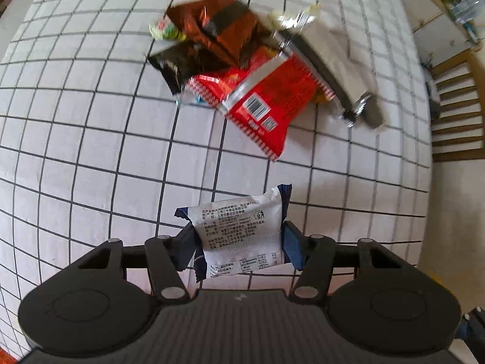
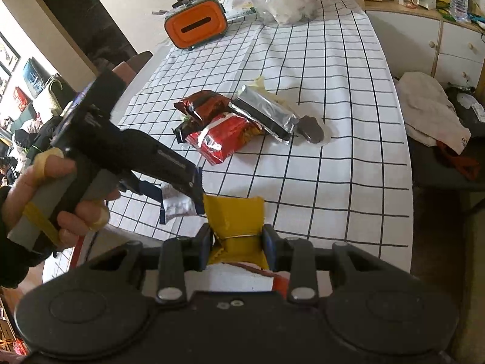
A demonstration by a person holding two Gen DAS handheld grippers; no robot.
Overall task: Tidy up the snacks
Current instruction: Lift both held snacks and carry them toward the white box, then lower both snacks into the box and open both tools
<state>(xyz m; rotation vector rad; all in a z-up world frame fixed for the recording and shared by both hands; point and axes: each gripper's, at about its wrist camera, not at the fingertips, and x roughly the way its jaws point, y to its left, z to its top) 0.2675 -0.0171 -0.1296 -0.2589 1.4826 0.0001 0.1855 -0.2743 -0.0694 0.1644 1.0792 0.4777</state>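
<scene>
Short of the snack pile (image 1: 239, 69) on the checked tablecloth (image 1: 91, 151), the left gripper (image 1: 239, 239) clamps a white-and-blue snack packet (image 1: 242, 236) lifted clear of the cloth, while the right gripper (image 2: 236, 242), nearly closed, pinches a yellow packet (image 2: 235, 218).
</scene>
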